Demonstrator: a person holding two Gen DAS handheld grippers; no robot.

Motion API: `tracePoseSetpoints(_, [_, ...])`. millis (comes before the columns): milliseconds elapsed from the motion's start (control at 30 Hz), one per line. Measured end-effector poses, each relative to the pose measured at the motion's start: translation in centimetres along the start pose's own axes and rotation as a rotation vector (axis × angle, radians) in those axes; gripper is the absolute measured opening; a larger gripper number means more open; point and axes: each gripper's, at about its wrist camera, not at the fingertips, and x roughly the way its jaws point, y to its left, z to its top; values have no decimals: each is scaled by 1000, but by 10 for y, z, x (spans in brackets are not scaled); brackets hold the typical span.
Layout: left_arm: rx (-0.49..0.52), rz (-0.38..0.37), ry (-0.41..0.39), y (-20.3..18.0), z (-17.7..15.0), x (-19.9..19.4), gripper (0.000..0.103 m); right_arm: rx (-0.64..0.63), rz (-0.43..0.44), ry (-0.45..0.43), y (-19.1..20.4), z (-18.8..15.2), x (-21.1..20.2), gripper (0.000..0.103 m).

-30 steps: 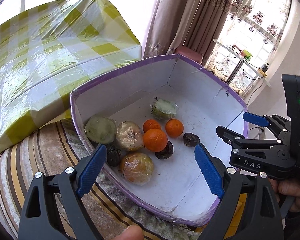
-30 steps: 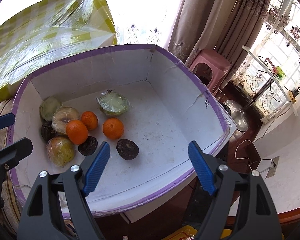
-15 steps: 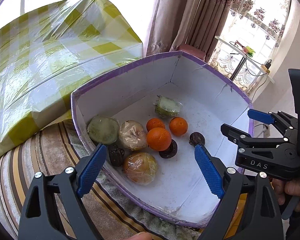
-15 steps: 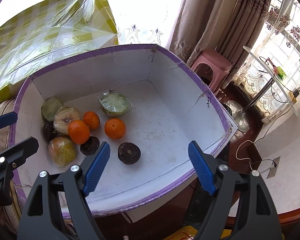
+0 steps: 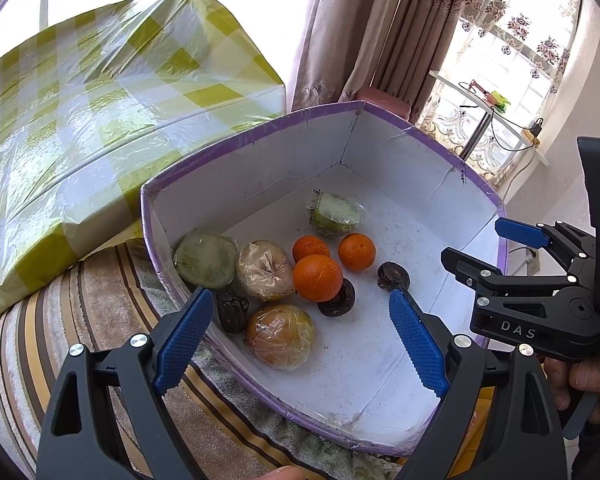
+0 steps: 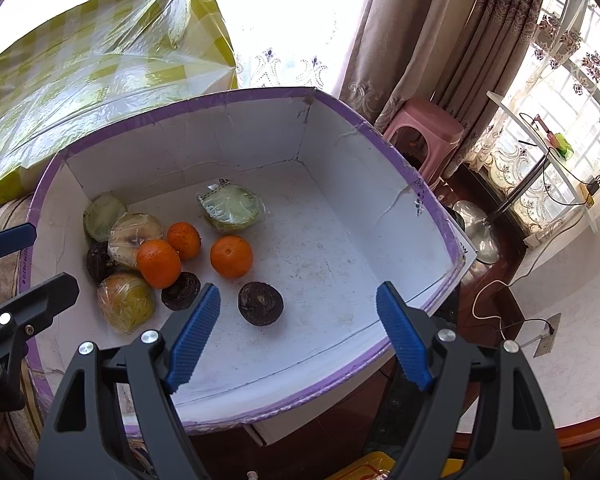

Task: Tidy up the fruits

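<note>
A white box with a purple rim [image 5: 260, 184] [image 6: 200, 148] holds the fruits. Three oranges [image 5: 318, 278] [image 6: 158, 262] lie near its middle. Around them lie three dark round fruits [image 5: 393, 276] [image 6: 260, 303]. A green fruit in plastic wrap [image 5: 335, 214] [image 6: 232, 206] lies apart, farther back. Other wrapped fruits [image 5: 265, 270] [image 6: 126, 302] crowd the left wall. My left gripper [image 5: 300, 291] hangs open above the box's near left rim, holding nothing. My right gripper [image 6: 298, 286] hangs open over the near right rim, also empty.
A big bundle in yellow-checked plastic [image 5: 100, 100] lies behind and left of the box. The box rests on a striped cloth [image 5: 60, 300]. Right of it the floor drops away, with a pink stool [image 6: 424, 132], curtains and a lamp stand [image 6: 476, 232].
In the left wrist view the right gripper has edged slightly to the right. The fruits lie as before and both grippers' jaws keep the same width.
</note>
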Motion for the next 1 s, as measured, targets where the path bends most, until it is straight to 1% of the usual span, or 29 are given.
tracePoseSetpoints(833, [6, 1, 4, -2, -1, 2, 87, 0, -1, 0, 0, 0, 0, 80])
tracePoseSetpoints(867, [8, -4, 0, -2, -2, 2, 87, 1, -1, 1, 0, 0, 1, 80])
tracePoseSetpoints(1000, [-21, -66, -12, 4, 0, 3, 87, 6, -11, 6, -1, -3, 2, 80])
